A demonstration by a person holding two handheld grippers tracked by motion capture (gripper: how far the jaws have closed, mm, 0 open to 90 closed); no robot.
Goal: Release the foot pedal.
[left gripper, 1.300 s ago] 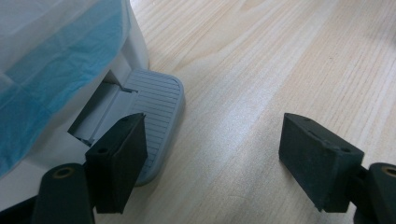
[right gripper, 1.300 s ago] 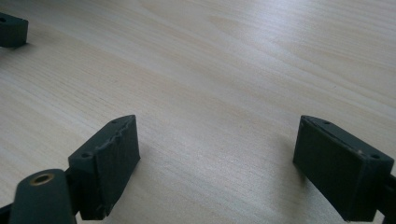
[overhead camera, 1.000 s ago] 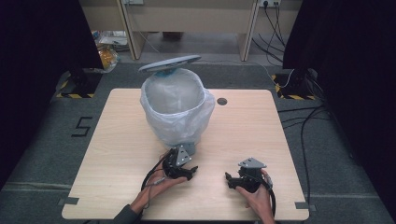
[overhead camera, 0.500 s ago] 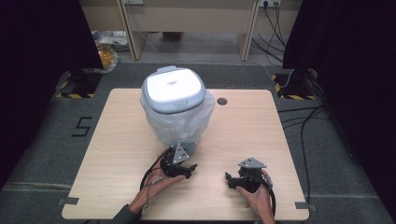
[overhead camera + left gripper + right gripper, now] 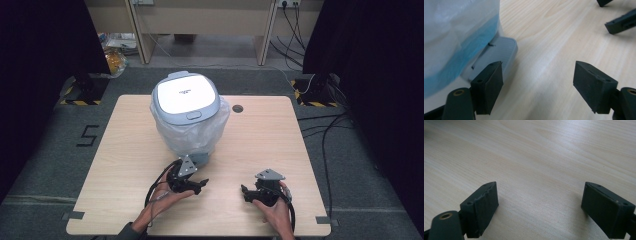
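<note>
Translucent plastic liner drapes over the grey bin [image 5: 187, 120], whose lid [image 5: 185, 96] sits closed on top, and the bin's grey foot pedal [image 5: 496, 53] lies just ahead of your left gripper [image 5: 196, 184], beside its left-hand jaw. Your left jaws stand wide apart with nothing between them, probably kept low near the pedal so you can work the lid. Your right gripper [image 5: 247, 192] rests on the counter [image 5: 280, 145], jaws apart over bare wood, well clear of the bin.
</note>
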